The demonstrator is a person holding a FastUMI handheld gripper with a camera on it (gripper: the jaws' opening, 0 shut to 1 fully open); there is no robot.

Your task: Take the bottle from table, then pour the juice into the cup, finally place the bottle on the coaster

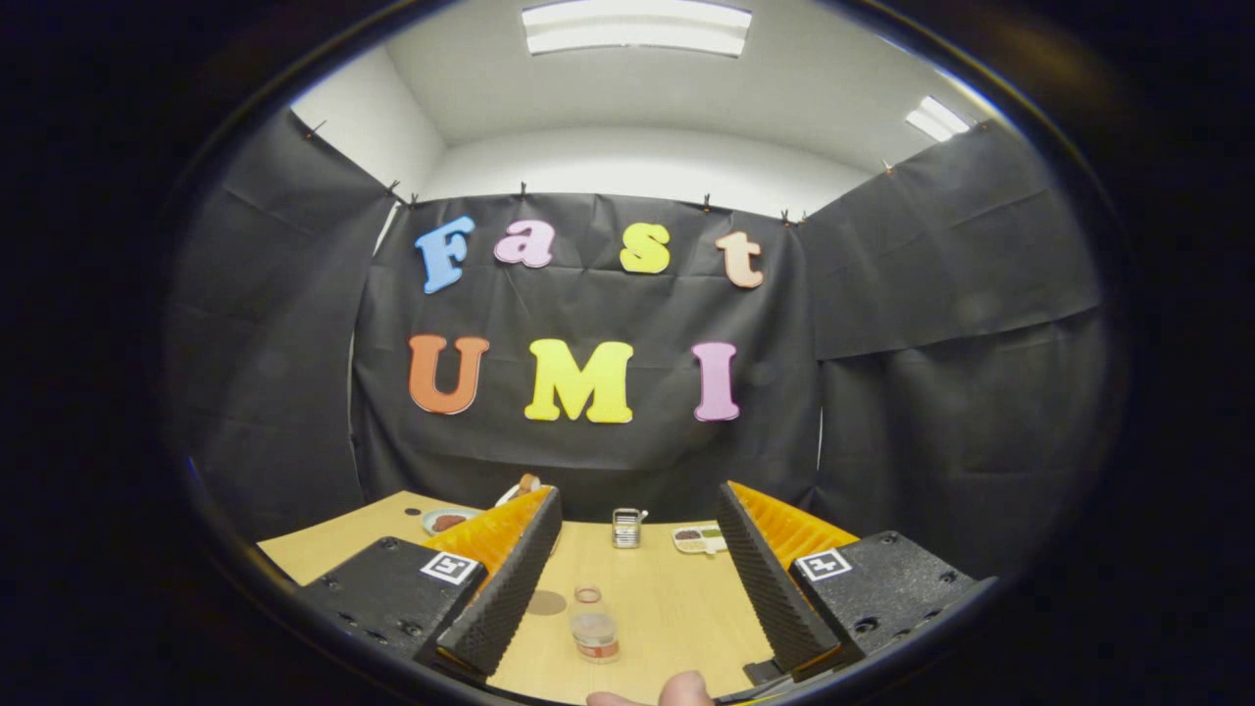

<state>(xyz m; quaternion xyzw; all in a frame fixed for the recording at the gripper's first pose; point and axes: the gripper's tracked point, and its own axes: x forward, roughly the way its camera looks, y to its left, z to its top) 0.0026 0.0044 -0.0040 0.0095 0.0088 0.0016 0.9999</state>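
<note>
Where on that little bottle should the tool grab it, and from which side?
Probably around the body just above the label, coming straight ahead from the near side. The bottle stands upright on the table, open at the top, between the wide-open fingers of the tool. A level side grip should keep it upright, and clear of the rim for pouring.

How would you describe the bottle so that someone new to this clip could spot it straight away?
Start at the light wooden table in front of the black cloth wall. The open gripper reaches over it, and the bottle stands between the two fingers, untouched by either. It is a small clear bottle with no cap and a reddish band near its base, unlike the cup and the flat dishes farther back.
</note>
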